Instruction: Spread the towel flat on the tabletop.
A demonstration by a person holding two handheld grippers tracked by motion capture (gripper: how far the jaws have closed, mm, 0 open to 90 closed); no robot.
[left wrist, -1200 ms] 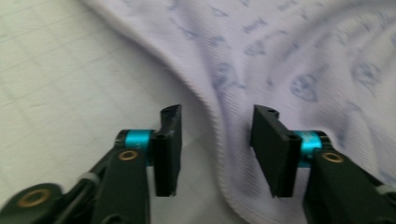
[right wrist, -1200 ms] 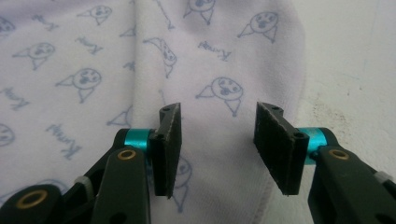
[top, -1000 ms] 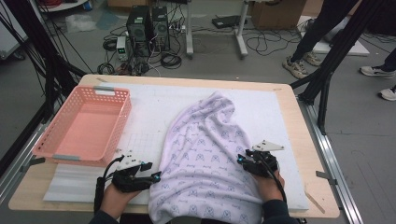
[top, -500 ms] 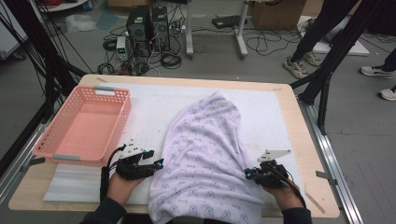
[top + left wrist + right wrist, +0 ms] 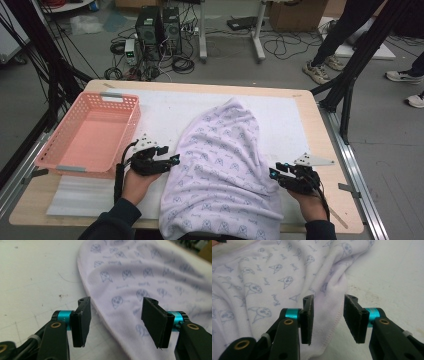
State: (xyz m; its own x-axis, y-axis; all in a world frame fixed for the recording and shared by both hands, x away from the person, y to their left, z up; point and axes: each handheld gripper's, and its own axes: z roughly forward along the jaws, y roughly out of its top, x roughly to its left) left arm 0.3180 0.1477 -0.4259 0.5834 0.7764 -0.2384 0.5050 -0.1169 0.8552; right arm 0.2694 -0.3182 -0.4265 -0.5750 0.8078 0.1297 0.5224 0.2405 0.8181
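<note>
Both grippers sit at the cloth's [image 5: 225, 165] edges; the left gripper [image 5: 172, 161] gapes wide, jaws just opening, hem between them unpinched. The right gripper [image 5: 273, 173] has just opened too, half-wide over its hem.

Left tool [image 5: 169, 161] jaws apart, opening; right tool [image 5: 276, 173] likewise.

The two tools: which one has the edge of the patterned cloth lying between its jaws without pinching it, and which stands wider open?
Both straddle the cloth edge unpinched. The left tool stands wider, with a broader gap than the right tool.
</note>
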